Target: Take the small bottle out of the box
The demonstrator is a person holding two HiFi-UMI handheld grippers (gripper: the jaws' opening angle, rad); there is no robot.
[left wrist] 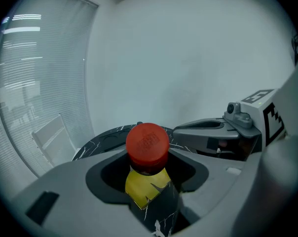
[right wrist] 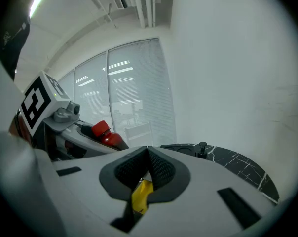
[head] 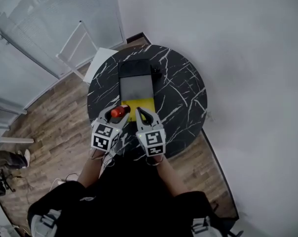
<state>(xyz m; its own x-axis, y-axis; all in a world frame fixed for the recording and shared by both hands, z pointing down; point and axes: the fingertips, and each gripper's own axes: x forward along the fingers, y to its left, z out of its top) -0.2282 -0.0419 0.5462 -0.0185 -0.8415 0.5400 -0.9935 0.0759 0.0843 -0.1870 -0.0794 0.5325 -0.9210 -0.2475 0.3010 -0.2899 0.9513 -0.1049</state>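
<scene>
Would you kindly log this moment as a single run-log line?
left gripper: shut on small bottle | right gripper: shut, empty | box: on table, bottle by its near yellow end

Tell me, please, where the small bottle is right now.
The small bottle is held by the left gripper, just left of the yellow end of the box in the head view.

Grey left tongs (head: 116, 111) and right tongs (head: 143, 113) bear black-and-white marker cubes (head: 103, 136); black top (head: 134, 191)
</scene>
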